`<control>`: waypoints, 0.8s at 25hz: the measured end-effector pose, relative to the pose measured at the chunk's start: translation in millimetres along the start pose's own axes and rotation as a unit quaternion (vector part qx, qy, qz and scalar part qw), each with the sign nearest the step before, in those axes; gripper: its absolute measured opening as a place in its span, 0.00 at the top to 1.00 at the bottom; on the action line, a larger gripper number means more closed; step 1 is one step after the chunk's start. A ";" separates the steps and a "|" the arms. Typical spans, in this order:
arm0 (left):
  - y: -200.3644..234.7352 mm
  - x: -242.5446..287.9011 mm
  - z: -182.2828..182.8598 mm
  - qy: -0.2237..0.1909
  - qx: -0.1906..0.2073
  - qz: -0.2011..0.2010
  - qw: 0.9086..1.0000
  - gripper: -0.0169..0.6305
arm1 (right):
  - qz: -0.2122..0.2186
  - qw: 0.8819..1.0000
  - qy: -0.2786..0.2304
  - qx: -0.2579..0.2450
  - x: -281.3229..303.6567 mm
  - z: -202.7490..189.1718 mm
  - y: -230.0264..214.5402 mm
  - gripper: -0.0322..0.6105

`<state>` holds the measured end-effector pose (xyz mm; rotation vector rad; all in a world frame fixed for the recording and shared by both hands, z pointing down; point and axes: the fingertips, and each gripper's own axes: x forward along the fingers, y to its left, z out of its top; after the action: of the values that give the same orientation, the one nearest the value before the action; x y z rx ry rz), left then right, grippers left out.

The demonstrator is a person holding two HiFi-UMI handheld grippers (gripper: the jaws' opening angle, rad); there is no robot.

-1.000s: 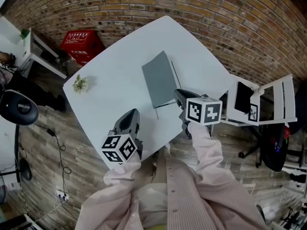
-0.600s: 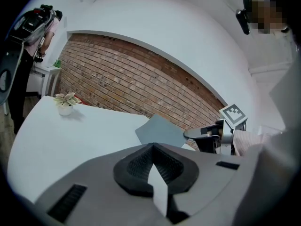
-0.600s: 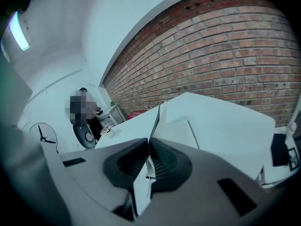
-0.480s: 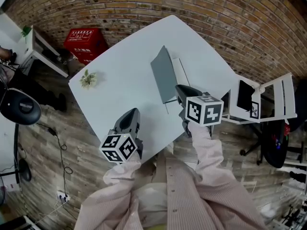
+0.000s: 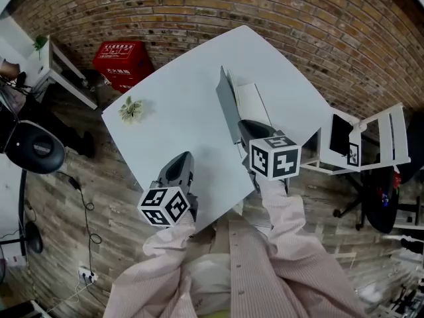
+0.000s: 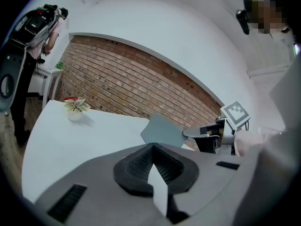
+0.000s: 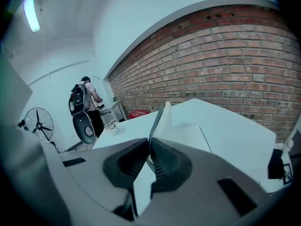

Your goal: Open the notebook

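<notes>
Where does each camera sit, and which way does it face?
Head view: on the person's head, facing down at the table; sleeves, left gripper, right gripper show.
Left gripper view: on that gripper, facing across the table to brick wall; shut jaws show.
Right gripper view: on that gripper, facing along jaws shut on the notebook cover.
Shared: all show that cover.

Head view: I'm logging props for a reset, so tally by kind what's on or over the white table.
Notebook: 1
Potted plant: 1
Hand-held gripper: 2, left hand-held gripper and right hand-held gripper
Total: 4
</notes>
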<state>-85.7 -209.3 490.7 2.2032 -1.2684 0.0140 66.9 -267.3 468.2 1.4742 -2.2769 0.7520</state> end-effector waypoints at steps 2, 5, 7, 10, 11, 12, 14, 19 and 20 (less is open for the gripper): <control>2.3 -3.0 0.6 0.000 0.000 -0.001 1.000 0.99 | -0.002 1.000 0.001 -0.008 1.3 -0.8 6.6 0.91; 5.8 -6.9 0.6 0.002 -0.001 -0.002 1.000 0.99 | -0.005 1.000 0.004 -0.025 4.2 -2.1 16.9 0.91; 9.1 -9.1 0.0 0.003 -0.003 -0.002 1.000 0.99 | -0.009 0.999 0.006 -0.038 7.2 -3.4 23.4 0.91; 14.4 -12.6 -1.9 0.006 -0.006 0.000 1.000 0.99 | -0.015 0.998 0.008 -0.057 11.9 -6.3 32.5 0.91; 16.2 -14.2 -2.6 0.007 -0.007 0.001 1.000 0.99 | -0.017 0.998 0.009 -0.062 13.5 -7.4 35.8 0.91; 17.9 -15.7 -3.3 0.007 -0.007 0.002 1.000 0.99 | -0.018 0.998 0.009 -0.068 15.1 -8.6 39.3 0.91; 21.2 -18.0 -4.1 0.007 -0.008 0.005 1.000 0.99 | -0.018 0.997 0.011 -0.078 19.0 -11.3 46.1 0.91; 25.0 -24.2 -5.1 0.004 -0.012 0.017 1.000 0.99 | -0.016 0.994 0.020 -0.109 27.8 -20.0 60.6 0.91; 25.4 -24.9 -5.1 0.004 -0.013 0.019 1.000 0.99 | -0.016 0.993 0.022 -0.115 29.9 -21.3 63.1 0.91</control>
<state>-118.1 -196.6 500.0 2.1554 -1.2989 0.0206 -3.2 -256.3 485.4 1.3709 -2.2173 0.4892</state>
